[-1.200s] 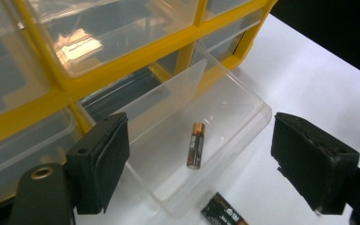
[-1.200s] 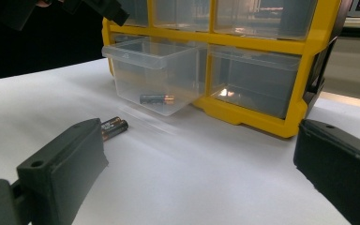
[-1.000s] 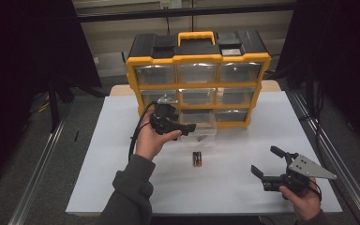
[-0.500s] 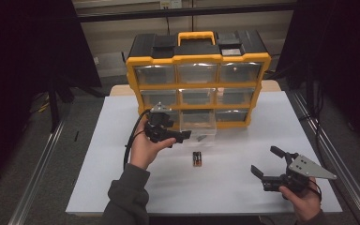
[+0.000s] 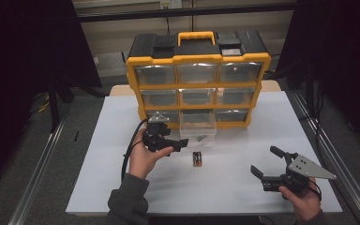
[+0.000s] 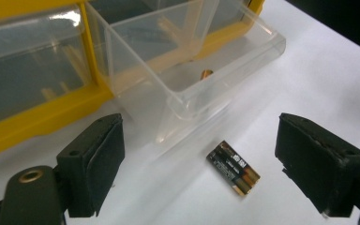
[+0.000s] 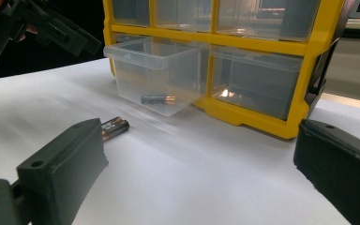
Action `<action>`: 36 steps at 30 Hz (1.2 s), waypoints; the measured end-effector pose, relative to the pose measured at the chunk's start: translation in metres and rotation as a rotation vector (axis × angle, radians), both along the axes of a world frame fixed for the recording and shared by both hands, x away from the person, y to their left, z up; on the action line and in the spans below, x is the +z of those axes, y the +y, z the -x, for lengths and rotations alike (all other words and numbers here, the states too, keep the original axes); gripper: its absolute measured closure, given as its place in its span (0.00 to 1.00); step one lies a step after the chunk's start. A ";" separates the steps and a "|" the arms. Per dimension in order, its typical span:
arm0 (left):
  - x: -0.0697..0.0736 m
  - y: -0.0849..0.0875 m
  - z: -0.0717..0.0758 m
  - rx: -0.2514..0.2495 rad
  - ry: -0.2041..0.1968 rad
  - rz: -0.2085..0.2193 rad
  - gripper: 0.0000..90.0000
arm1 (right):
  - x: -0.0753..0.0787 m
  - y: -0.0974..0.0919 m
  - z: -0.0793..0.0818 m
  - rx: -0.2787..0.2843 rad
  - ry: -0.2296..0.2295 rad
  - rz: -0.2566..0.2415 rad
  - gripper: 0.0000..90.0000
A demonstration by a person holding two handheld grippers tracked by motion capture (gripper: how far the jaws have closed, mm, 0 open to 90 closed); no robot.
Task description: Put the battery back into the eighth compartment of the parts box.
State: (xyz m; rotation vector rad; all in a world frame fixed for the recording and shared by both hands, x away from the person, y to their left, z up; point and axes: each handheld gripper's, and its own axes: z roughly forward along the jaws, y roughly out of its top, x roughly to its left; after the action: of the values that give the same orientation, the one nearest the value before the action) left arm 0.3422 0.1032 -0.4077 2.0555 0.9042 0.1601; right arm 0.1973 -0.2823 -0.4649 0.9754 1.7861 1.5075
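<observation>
Two batteries point(image 5: 197, 159) lie side by side on the white table, just in front of a clear drawer point(image 5: 198, 126) pulled out of the bottom row of a yellow and black organizer point(image 5: 198, 77). One battery point(image 6: 206, 74) lies inside that drawer. My left gripper point(image 5: 178, 146) hovers just left of the pair, open, jaws empty. In the left gripper view the batteries point(image 6: 234, 174) sit between the two jaws, lower down and apart from them. My right gripper point(image 5: 266, 161) rests open near the front right, with nothing in it.
The organizer's other drawers are shut. The white table sheet point(image 5: 98, 154) has free room at left and in front of the batteries. A metal rail point(image 5: 337, 164) runs along the right edge. The left gripper's black cable point(image 5: 127, 157) loops down beside the left hand.
The left hand has come down and toward the near edge, bringing its open gripper closer to the two batteries. The right hand has kept still.
</observation>
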 end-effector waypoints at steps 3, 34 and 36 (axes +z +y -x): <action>-0.005 -0.001 0.002 -0.002 0.003 -0.008 0.18 | 0.000 0.000 0.000 0.000 0.000 -0.001 0.02; -0.044 -0.027 0.016 -0.006 0.022 -0.081 0.42 | 0.001 0.000 0.000 0.008 -0.003 -0.002 0.02; -0.047 -0.030 0.017 0.009 0.029 -0.070 0.45 | 0.001 0.000 0.000 0.008 -0.003 -0.002 0.02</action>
State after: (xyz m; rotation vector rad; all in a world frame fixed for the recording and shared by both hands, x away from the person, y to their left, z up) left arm 0.3248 0.0729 -0.4551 2.1237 0.9371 0.1693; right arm 0.1970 -0.2823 -0.4641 0.9677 1.7886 1.5152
